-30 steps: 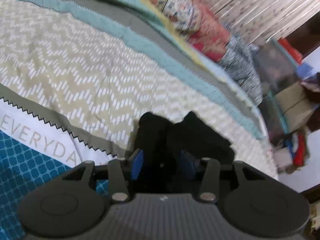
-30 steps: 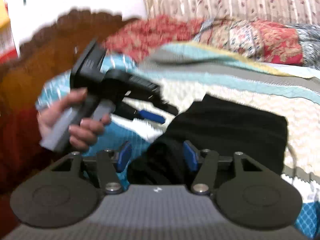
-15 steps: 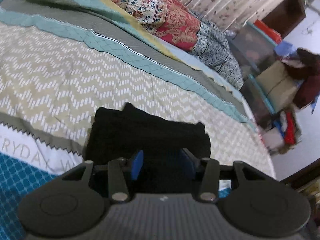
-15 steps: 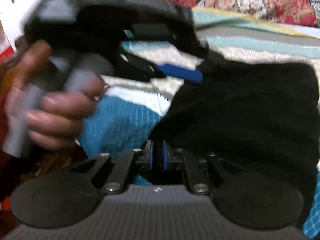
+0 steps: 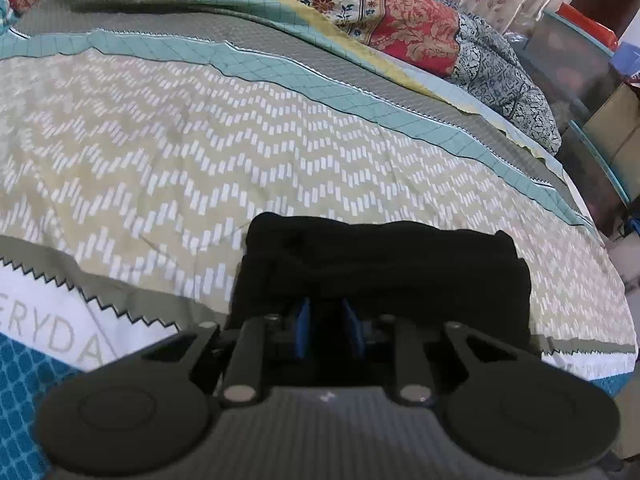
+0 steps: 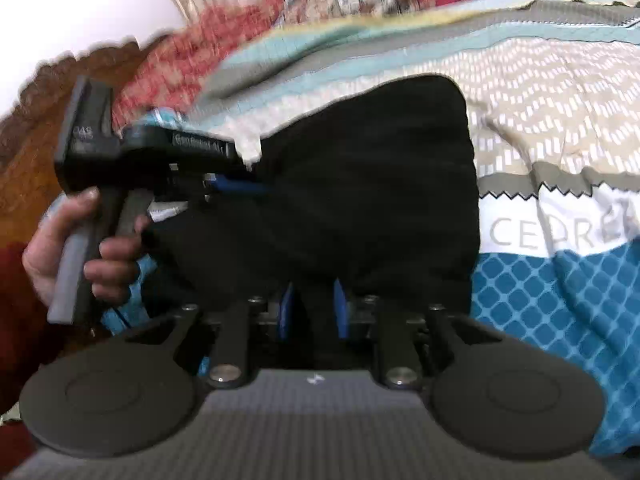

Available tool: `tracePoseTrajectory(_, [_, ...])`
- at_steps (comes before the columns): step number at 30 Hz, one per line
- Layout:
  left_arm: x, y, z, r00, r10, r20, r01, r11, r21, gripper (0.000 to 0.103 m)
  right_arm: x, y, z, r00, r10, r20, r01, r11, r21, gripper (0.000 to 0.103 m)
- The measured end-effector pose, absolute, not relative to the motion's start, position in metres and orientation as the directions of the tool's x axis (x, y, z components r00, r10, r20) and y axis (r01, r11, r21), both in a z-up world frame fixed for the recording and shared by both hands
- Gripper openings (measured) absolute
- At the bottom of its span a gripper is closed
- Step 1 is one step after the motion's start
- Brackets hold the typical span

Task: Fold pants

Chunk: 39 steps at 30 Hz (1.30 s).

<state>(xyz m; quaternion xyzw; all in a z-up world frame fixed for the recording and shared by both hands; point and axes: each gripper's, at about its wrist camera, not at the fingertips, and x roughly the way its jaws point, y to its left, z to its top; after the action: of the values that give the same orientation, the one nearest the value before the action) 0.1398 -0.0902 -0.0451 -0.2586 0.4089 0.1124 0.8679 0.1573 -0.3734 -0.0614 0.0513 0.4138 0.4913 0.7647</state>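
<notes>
The black pants (image 5: 384, 264) lie folded in a thick bundle on the patterned bedspread (image 5: 200, 152). My left gripper (image 5: 329, 332) sits at the bundle's near edge, its blue pads narrowly apart with black cloth between them. In the right wrist view the pants (image 6: 360, 184) fill the middle. My right gripper (image 6: 311, 312) is at their near edge, its blue pads also close together around the cloth. The left gripper (image 6: 240, 188), held by a hand, shows in the right wrist view at the bundle's left side with its blue fingers against the fabric.
Red floral and grey patterned pillows (image 5: 420, 28) lie at the far edge of the bed. Boxes and clutter (image 5: 600, 92) stand beyond the bed at the right. A brown wooden headboard (image 6: 44, 120) is at the left in the right wrist view.
The left gripper's pads have closed in from wide apart onto the pants' edge. The right gripper's pads have parted slightly from fully shut. The pants bundle has been laid flatter on the bed.
</notes>
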Motion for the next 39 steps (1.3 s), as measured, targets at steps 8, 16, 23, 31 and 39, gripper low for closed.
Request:
tracePoseTrajectory(8, [0.079,-0.112,0.022,0.736,-0.068,-0.673,-0.333,0.830,-0.448,0.036,0.138,-0.378,-0.004,0.195,0.857,-0.478,-0.765,0.438,0.473,0.035])
tracePoseTrajectory(16, [0.037,-0.134,-0.030,0.633,-0.060,-0.772,-0.374,0.849,-0.373,0.034,0.144,-0.337,-0.055,0.018,0.803,-0.596,-0.704,0.433,0.562,0.032])
tracePoseTrajectory(23, [0.039,-0.137,-0.028,0.650,-0.024,-0.759,-0.361,0.870,-0.337,0.038,0.147,-0.334,-0.051,0.016,0.812,-0.584,-0.675,0.440,0.593,0.034])
tracePoseTrajectory(31, [0.013,-0.123,0.001,0.719,-0.009,-0.695,-0.364,0.847,-0.387,0.046,0.137,-0.361,-0.031,0.157,0.845,-0.511,-0.716,0.454,0.531,0.068])
tracePoseTrajectory(39, [0.010,-0.097,0.001,0.698,0.048,-0.714,-0.446,0.810,-0.382,0.083,0.174,-0.390,-0.024,0.357,0.775,-0.521,-0.611,0.616,0.498,0.077])
